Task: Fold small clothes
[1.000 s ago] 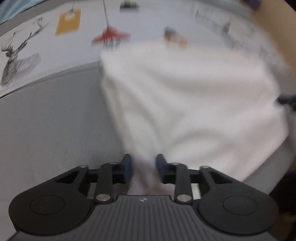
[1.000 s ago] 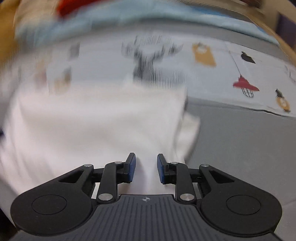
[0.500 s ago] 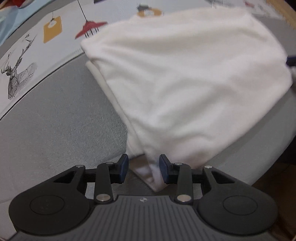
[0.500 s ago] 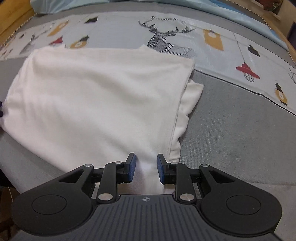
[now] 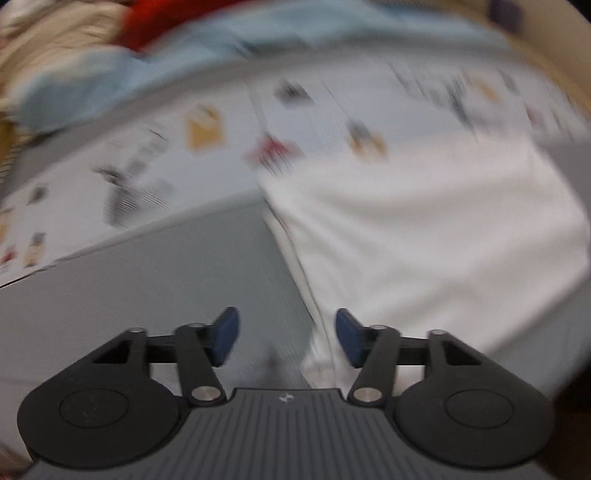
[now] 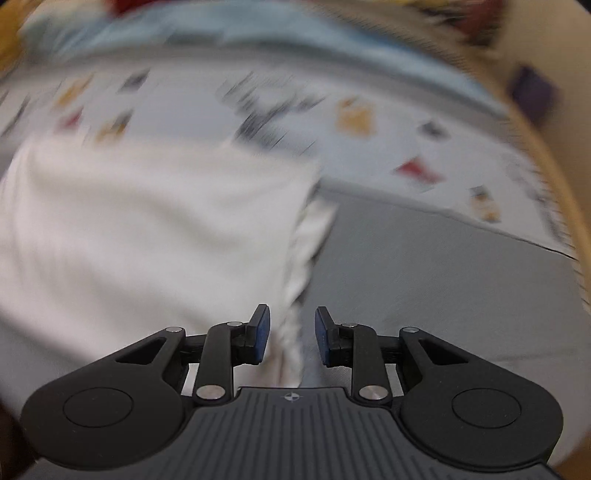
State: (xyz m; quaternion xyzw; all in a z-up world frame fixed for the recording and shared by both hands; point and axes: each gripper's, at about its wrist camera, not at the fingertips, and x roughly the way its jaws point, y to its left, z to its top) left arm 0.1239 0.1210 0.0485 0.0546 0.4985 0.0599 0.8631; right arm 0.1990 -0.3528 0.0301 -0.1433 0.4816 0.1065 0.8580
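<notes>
A white garment lies folded on the grey bed surface; both views are motion-blurred. In the left wrist view its left edge runs down toward my left gripper, which is open, with the garment's near corner between the fingers and not gripped. In the right wrist view the garment fills the left half. Its right edge with layered folds ends between the fingers of my right gripper, which stands partly open around that corner.
A pale printed sheet with deer and lamp motifs lies beyond the garment. A light blue blanket and red and beige cloth are piled at the far side. A wooden bed frame curves along the right.
Both grippers have opened and let go of the garment's near corners, the left one widely. Both cameras have tilted up and are moving, which blurs the views.
</notes>
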